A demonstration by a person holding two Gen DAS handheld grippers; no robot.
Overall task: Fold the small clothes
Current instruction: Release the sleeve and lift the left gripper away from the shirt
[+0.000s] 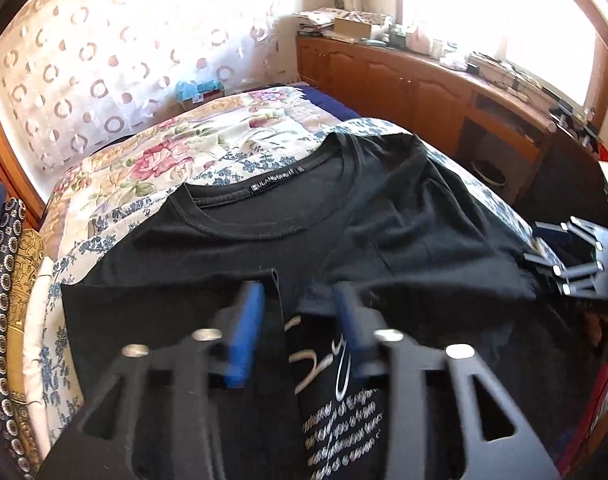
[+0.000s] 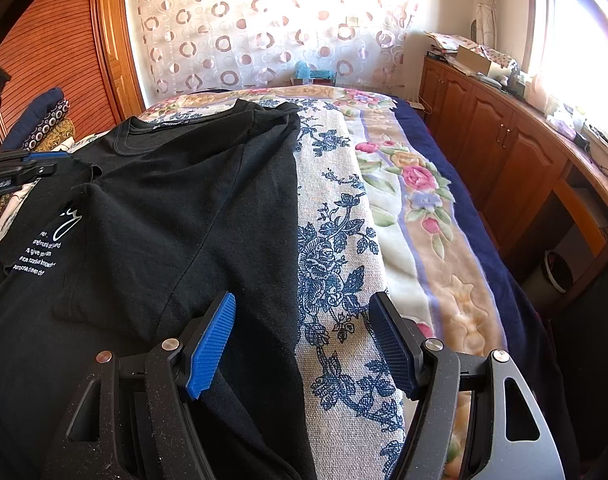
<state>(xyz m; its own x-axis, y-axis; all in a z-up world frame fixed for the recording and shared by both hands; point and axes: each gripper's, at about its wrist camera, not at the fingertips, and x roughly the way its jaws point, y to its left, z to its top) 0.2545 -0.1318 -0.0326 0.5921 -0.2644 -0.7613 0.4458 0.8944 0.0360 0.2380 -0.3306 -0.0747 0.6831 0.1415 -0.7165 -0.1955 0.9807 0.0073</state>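
**Soft black shirt, half folded on the bed**

Your left gripper (image 1: pixel 299 332) is partly open over a folded flap of the shirt (image 1: pixel 287 236). The cloth sits between the pads but is not pinched. Your right gripper (image 2: pixel 301 344) is wide open and holds nothing. It hangs over the shirt's right edge.

The shirt looks light, soft and floppy, so it will sag. Grab it by an edge or a corner. It is black with white words and lies on the flowery bed (image 2: pixel 344 240).
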